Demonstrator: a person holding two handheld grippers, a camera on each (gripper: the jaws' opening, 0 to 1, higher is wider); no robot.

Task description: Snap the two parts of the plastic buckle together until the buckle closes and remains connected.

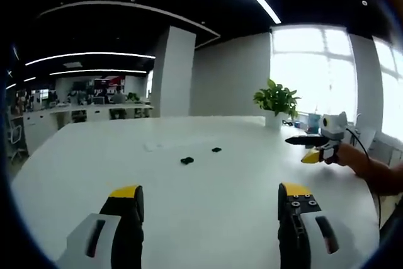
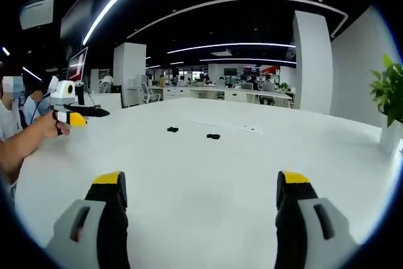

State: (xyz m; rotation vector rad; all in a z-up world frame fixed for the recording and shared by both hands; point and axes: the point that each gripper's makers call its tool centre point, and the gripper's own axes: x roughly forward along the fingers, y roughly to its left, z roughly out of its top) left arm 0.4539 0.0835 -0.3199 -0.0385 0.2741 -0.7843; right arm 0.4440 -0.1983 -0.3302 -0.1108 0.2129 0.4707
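Note:
Two small black buckle parts lie apart on the white table (image 1: pixel 208 174). In the left gripper view one part (image 1: pixel 187 160) is nearer and the other part (image 1: pixel 216 150) sits slightly farther right. My left gripper (image 1: pixel 210 196) is open and empty, well short of them. My right gripper (image 1: pixel 313 148) comes in from the right, held in a hand. In the right gripper view the parts (image 2: pixel 172 130) (image 2: pixel 213 136) lie mid-table, and my right gripper (image 2: pixel 201 184) is open and empty. The left gripper (image 2: pixel 77 115) hovers at the left.
A potted plant (image 1: pixel 276 100) stands at the table's far edge, also seen as the plant (image 2: pixel 390 89) at the right. A faint flat white sheet (image 2: pixel 227 125) lies beyond the parts. Office desks and a pillar stand behind.

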